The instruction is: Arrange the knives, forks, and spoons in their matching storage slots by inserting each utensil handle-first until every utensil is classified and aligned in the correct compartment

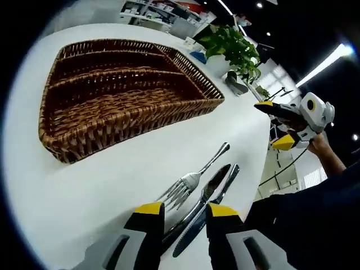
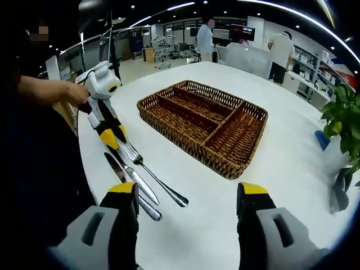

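You are holding your left gripper (image 1: 185, 211) low over the white table (image 1: 112, 180), its yellow-tipped jaws standing apart with nothing between them, hovering just above the near ends of the cutlery. In the right gripper view that same gripper (image 2: 116, 136) is reaching down to the tines of the fork (image 2: 151, 173).

Three utensils are lying side by side on the table near its edge: a fork (image 1: 194, 179), and beside it two knives (image 1: 207, 197), one (image 2: 135, 180) overlapping the other (image 2: 126, 185). They are lying well apart from the basket (image 1: 121, 93), which is sitting further in on the table.

The wicker basket (image 2: 205, 124) is showing long slots running side by side plus a shorter cross slot at one end.

Your right gripper (image 2: 188, 194) is hanging wide open, gripping nothing, above bare table between the cutlery and the basket. In the left gripper view it (image 1: 278, 125) is hanging off to the side past the table edge.

A potted plant (image 1: 233, 48) is standing beyond the basket.
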Demonstrator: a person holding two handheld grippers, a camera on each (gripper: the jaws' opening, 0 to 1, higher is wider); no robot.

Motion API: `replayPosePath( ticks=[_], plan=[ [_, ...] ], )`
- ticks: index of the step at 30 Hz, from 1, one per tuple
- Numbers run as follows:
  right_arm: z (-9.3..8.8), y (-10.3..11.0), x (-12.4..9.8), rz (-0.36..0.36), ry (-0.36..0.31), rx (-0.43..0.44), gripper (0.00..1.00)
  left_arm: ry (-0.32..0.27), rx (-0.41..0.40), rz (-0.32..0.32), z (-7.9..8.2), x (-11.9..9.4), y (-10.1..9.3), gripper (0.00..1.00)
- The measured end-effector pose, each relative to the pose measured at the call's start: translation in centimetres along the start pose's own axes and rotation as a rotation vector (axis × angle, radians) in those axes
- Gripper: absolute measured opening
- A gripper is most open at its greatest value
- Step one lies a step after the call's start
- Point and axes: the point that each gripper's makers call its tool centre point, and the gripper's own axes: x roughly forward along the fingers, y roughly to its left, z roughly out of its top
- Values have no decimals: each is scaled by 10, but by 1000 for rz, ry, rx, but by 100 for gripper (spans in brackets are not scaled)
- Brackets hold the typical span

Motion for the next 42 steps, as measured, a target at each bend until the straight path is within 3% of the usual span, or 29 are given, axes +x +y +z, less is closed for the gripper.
replayPosePath(
  ticks=[8,12,17,21,25,27,29,35,38,42],
  plan=[
    [-3,5,1,3,-4,12,70,8,-51,-9,2,14,5,19],
    [-3,8,4,5,-16,24,69,-34,-148,-25,8,19,8,10],
    [-4,14,8,23,-19,25,66,-51,-143,-26,8,19,8,7],
    [-4,21,13,62,-14,13,59,-61,-92,-20,9,18,7,6],
    [-4,34,20,136,-5,-48,45,-115,-58,-53,16,13,0,1],
    [-4,40,24,172,6,-80,39,-105,6,-17,13,13,3,1],
    [-2,44,30,204,24,-132,34,-116,-6,-42,12,13,-2,1],
    [-3,57,45,300,69,-264,21,-126,42,-42,8,10,-9,0],
    [-7,65,54,347,110,-359,18,-122,54,-35,6,9,-12,0],
    [-10,70,65,381,137,-417,15,-113,43,-30,3,10,-12,0]
  ],
)
